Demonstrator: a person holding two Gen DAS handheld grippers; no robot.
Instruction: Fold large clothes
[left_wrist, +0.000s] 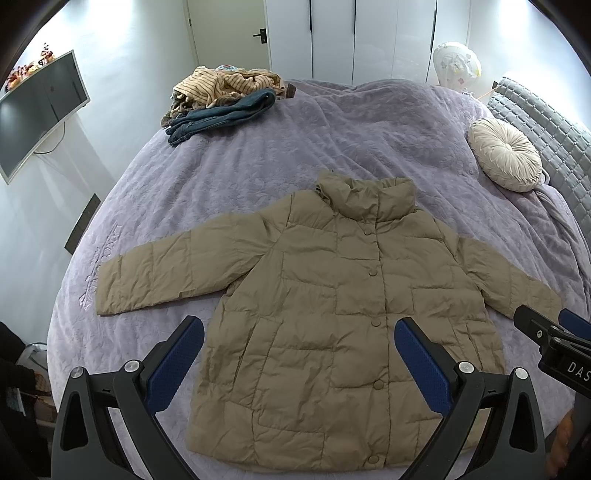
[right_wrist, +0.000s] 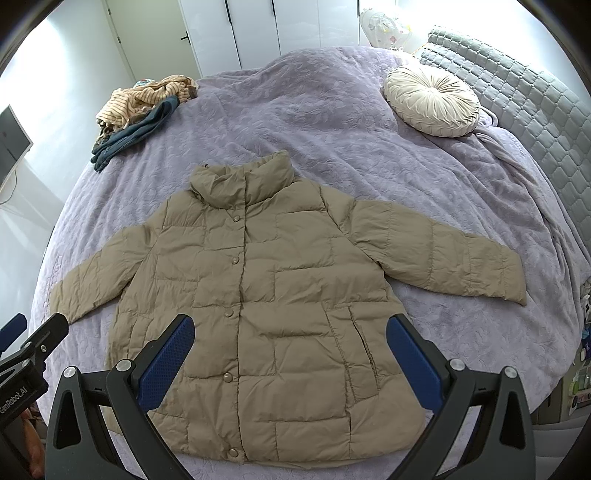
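Centrally placed: one tan quilted puffer jacket, lying flat and front-up on a lavender bedspread, snaps closed down the placket, stand collar pointing away from both cameras and hem nearest them, so its long axis runs straight ahead from the jaws. Left gripper: blue pads spread wide, nothing between them, hovering above the hem with the jacket body directly ahead and below. Right gripper: likewise spread and empty, hanging over the lower front just beside the slanted pocket slit. Left sleeve: stretched outward and slightly hemward, its cuff toward the left edge of the bed, nearer the left gripper. Right sleeve: stretched outward to the opposite side, cuff well apart from the body, nearer the right gripper. Judgement: each sleeve falls to the hand on its own side, and a fold inward across the chest seems the likely first step. Open room: bare bedspread on both flanks and beyond the collar. Other items, all well apart from the jacket: a heap of striped and denim clothes at the far left corner; a round pleated cushion at the far right, by the quilted grey headboard.
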